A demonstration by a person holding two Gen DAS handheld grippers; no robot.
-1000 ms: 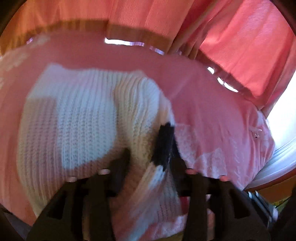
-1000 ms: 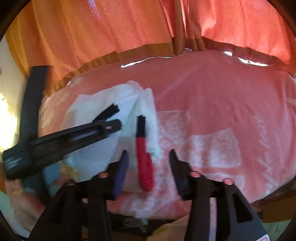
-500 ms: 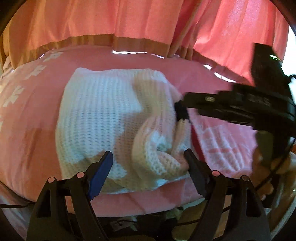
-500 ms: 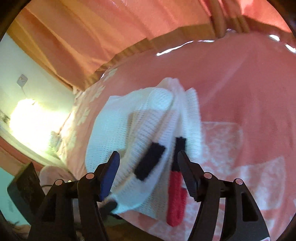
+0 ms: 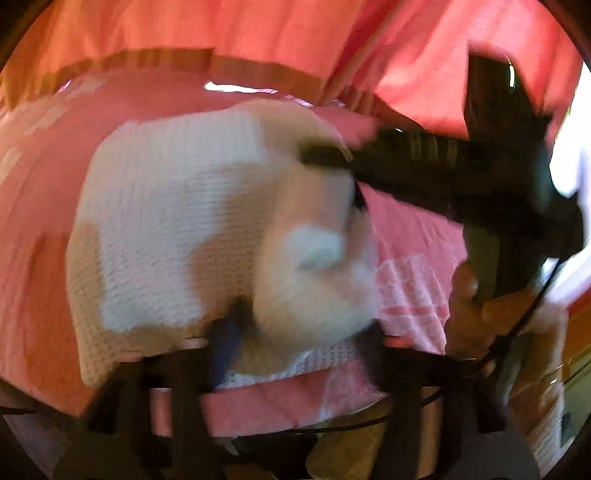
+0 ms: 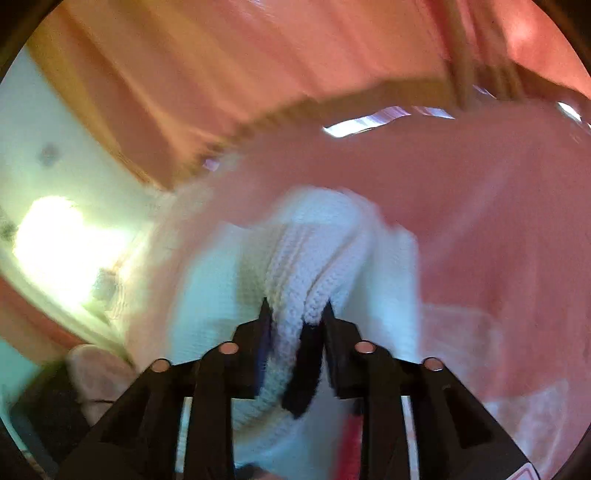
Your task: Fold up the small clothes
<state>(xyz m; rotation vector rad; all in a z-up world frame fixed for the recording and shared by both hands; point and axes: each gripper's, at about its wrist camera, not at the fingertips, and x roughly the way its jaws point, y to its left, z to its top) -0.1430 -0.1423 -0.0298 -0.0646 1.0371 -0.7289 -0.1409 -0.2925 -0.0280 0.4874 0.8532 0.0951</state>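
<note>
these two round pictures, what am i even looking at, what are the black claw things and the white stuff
There is no robot here. A person holds a hand tool in each hand, each ending in two black fingers that pinch, with a wide-angle camera looking forward along them. That lens makes the pictures round and bent.

One picture comes from the left gripper, the other from the right gripper.

The white stuff is a small knitted sweater with black and red trim, lying on a pink bedcover with pink curtains behind. The job is folding it.

In the right view the fingers are closed on a bunched fold of the sweater. In the left view the fingers stand apart around a bunched part near the bed's front edge, gripping nothing; the picture is blurred. The dark shape reaching in there is the right tool, with the person's hand below it.
</note>
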